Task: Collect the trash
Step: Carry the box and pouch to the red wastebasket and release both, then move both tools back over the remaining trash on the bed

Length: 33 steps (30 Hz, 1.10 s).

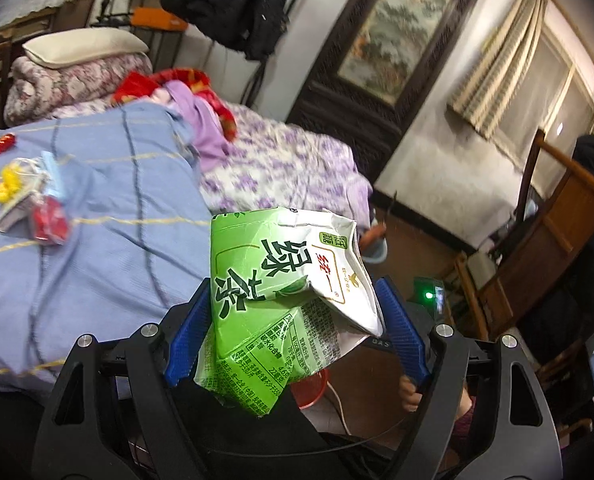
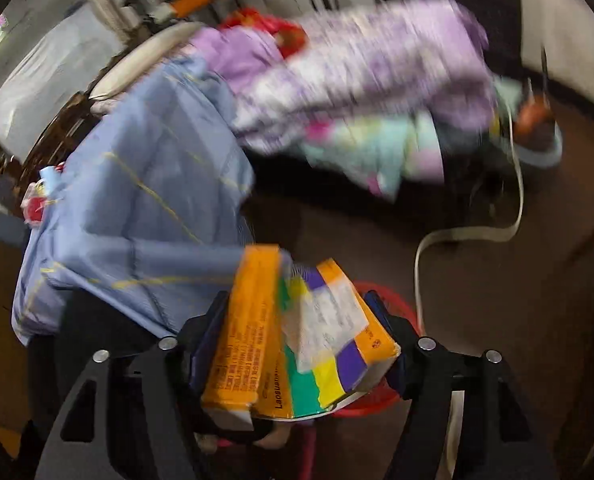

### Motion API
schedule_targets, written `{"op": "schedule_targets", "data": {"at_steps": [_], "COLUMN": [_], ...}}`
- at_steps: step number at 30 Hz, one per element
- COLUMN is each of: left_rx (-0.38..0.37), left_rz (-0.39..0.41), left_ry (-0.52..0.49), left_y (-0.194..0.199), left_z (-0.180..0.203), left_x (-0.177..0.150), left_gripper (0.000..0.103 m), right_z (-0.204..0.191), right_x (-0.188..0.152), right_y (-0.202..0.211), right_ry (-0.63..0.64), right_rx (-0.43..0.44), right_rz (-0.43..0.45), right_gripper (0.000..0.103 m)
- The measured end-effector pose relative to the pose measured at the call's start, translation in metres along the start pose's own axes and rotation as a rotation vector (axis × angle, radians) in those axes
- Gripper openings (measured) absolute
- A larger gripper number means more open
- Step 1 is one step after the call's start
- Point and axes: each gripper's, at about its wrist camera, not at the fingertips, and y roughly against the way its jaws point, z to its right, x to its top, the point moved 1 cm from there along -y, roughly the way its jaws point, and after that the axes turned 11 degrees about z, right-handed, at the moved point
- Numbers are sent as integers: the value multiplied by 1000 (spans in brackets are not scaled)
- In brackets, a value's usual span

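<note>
A crushed green carton (image 1: 281, 304) is clamped between the left gripper's (image 1: 297, 320) blue fingers (image 1: 187, 340). An orange box (image 2: 297, 332) sits between the right gripper's (image 2: 301, 340) fingers; a firm clamp cannot be told through the blur. A red bin (image 2: 397, 312) is seen under the box at 5 o'clock. More trash (image 1: 33, 200) is left on the bed (image 1: 117, 240) at 9 o'clock.

Left gripper (image 1: 293, 320): black curved frame arms, silver round screws, blue ribbed fingers (image 1: 401, 328). Right gripper (image 2: 297, 320): same black frame, silver screws, dark blue fingers (image 2: 207, 340), blurred.
</note>
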Motion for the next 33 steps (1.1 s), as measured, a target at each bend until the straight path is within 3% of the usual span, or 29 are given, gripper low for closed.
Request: {"op": "schedule_targets", "data": {"at_steps": [3, 10, 14, 20, 24, 28, 33], "left_rx": [-4, -46, -74, -96, -55, -28, 2], "left_rz": [-45, -180, -264, -391, -454, -481, -452], "left_ry": [-41, -135, -182, -210, -250, -259, -304], "left_y": [-20, -82, -123, -179, -210, -220, -215], "left_z": [14, 56, 77, 94, 96, 95, 99], "left_x": [-10, -38, -58, -90, -108, -118, -114], "left_gripper": [78, 78, 78, 80, 81, 85, 89], "right_z": [13, 28, 43, 67, 76, 80, 85], "right_x": [0, 34, 44, 43, 38, 31, 28], "right_y": [6, 86, 120, 129, 119, 111, 105], "right_ry": [-101, -159, -163, -200, -212, -211, -231], "right_rx": [95, 160, 200, 232, 237, 225, 229], "right_rz": [19, 286, 386, 404, 378, 363, 353], "right_gripper": [70, 83, 89, 91, 91, 91, 91]}}
